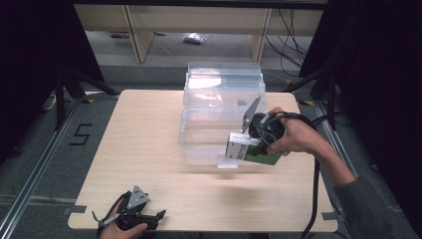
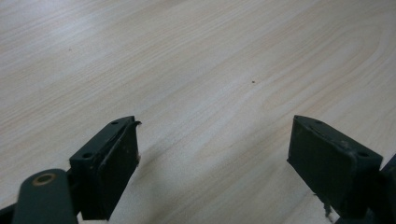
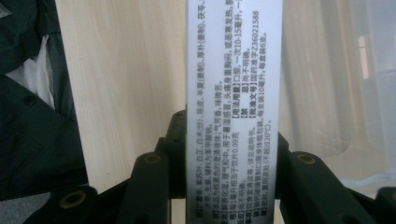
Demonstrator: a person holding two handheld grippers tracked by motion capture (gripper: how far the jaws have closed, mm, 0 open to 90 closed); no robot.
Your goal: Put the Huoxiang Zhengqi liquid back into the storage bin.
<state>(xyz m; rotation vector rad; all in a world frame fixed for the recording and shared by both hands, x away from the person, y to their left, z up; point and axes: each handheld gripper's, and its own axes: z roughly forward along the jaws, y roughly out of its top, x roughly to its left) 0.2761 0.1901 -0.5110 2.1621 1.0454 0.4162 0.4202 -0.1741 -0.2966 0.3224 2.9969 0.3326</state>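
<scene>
Clear plastic bin sits at table centre, far side; can't tell if anything's inside. My right gripper pinches a green-and-white medicine box at the bin's front right corner, above the table. Right gripper view shows the box's printed side btwn both jaws. My left gripper rests at the near edge, jaws spread w/ bare wood between; open room to the left.
</scene>
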